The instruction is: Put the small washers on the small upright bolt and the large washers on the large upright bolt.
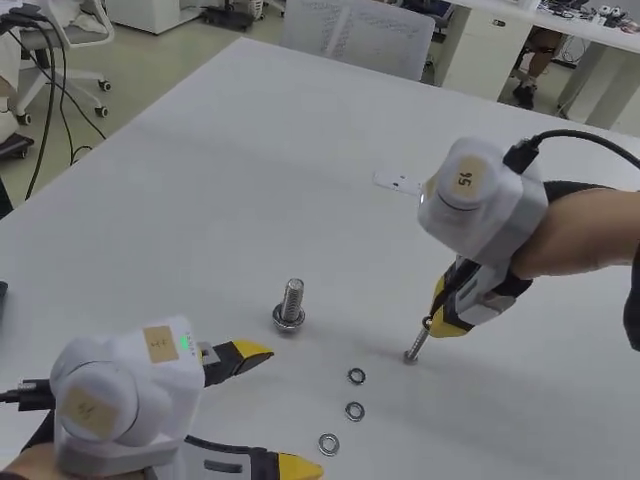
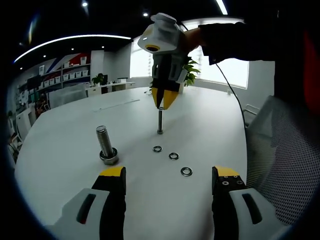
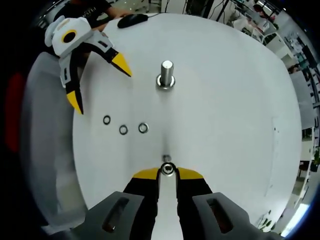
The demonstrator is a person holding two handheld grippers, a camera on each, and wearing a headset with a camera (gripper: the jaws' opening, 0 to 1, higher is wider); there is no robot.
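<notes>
The large upright bolt (image 1: 291, 299) (image 2: 105, 142) (image 3: 166, 74) stands mid-table with large washers (image 1: 289, 320) stacked round its foot. To its right is the small upright bolt (image 1: 414, 347) (image 2: 160, 122). My right gripper (image 1: 430, 327) (image 2: 162, 102) (image 3: 167, 172) points down over the bolt's top, its jaws shut on a small washer (image 3: 167, 170). Three small washers (image 1: 354, 411) (image 2: 173, 156) (image 3: 123, 129) lie in a row on the table between the grippers. My left gripper (image 1: 278, 408) (image 2: 169, 172) (image 3: 101, 87) hovers open near the front edge, holding nothing.
The white table (image 1: 230, 180) stretches far back. A small white tag (image 1: 398, 183) lies behind the right gripper. A mesh chair (image 1: 355, 35) stands at the far end, and a dark mouse (image 3: 132, 19) sits by the left gripper's side edge.
</notes>
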